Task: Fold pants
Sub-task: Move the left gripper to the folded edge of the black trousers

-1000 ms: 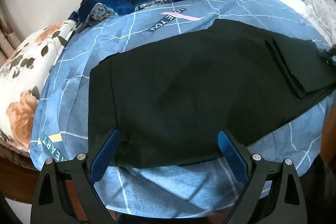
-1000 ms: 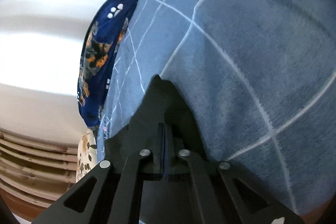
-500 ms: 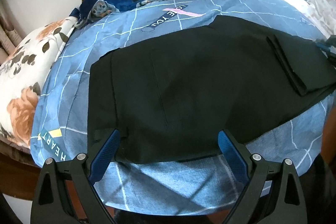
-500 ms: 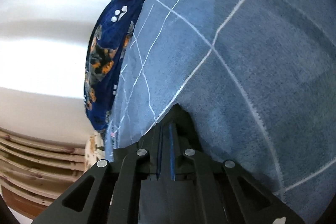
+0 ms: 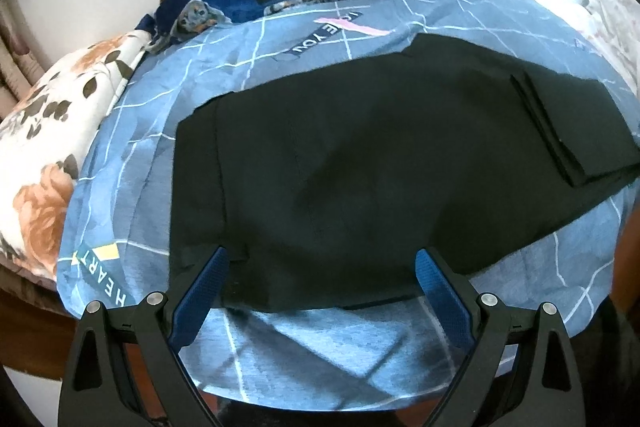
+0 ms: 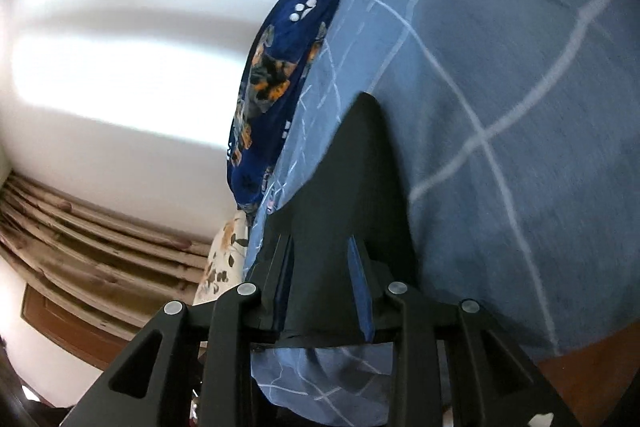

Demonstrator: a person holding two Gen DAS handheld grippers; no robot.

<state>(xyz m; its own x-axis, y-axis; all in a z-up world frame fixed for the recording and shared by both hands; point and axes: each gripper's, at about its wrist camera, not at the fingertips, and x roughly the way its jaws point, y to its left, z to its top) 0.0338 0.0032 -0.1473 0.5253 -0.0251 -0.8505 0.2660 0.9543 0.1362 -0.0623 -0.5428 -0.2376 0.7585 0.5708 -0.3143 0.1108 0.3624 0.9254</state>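
From your left wrist, the left gripper (image 5: 322,269) hangs with jaws spread wide above the near hem of the matte black pants (image 5: 360,179) on the grid-lined blue sheet (image 5: 320,347), while from your right wrist the right gripper (image 6: 320,247) is opening its jaws around a peaked fold of that cloth.

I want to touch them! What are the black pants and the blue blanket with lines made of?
The black pants look like smooth, matte woven cloth, maybe a suit fabric: they lie flat with crisp folded edges and no shine. The blue blanket looks like soft, slightly fuzzy cotton or brushed fabric: its surface appears nappy up close and it wrinkles loosely. The exact fibre cannot be told.
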